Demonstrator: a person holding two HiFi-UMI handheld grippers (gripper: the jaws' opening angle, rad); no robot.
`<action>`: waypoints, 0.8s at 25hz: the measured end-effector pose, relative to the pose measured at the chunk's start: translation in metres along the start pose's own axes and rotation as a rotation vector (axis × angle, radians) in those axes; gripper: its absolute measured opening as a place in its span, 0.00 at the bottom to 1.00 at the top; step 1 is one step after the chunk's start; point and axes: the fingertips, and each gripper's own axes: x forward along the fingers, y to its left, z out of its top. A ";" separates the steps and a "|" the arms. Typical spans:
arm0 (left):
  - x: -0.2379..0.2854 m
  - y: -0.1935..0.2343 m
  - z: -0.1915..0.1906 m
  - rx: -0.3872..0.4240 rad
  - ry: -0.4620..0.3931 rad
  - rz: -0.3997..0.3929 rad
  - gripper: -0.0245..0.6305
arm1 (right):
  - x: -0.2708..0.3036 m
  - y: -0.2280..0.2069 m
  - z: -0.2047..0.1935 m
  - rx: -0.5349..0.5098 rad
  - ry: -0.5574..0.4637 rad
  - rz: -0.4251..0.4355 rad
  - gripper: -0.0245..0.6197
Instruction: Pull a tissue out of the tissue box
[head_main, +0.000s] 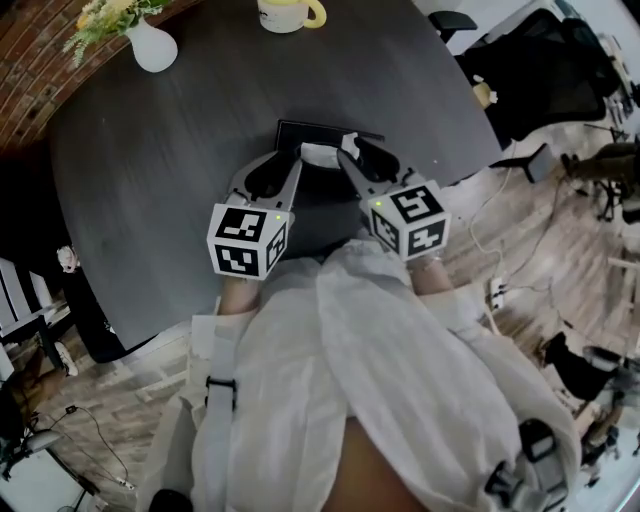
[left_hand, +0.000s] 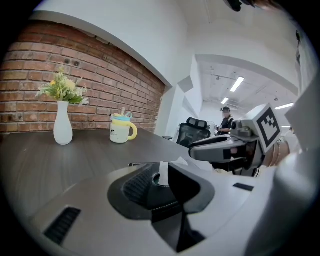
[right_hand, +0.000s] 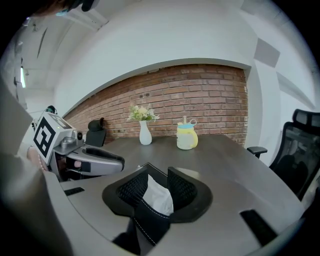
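Both grippers reached forward side by side over the black tissue box on the dark table. The right gripper had its jaws clamped on the white tissue rising from the box. The left gripper had its jaws nearly together on a sliver of the same sheet.
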 end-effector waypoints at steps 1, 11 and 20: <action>0.001 0.000 -0.001 -0.002 0.000 0.003 0.16 | 0.001 -0.001 -0.001 -0.003 0.000 0.003 0.21; -0.007 0.005 -0.004 -0.027 -0.006 0.053 0.16 | -0.002 0.004 -0.007 -0.078 0.033 0.062 0.21; -0.005 0.013 -0.010 -0.078 0.001 0.099 0.16 | 0.018 0.002 -0.014 -0.142 0.115 0.136 0.21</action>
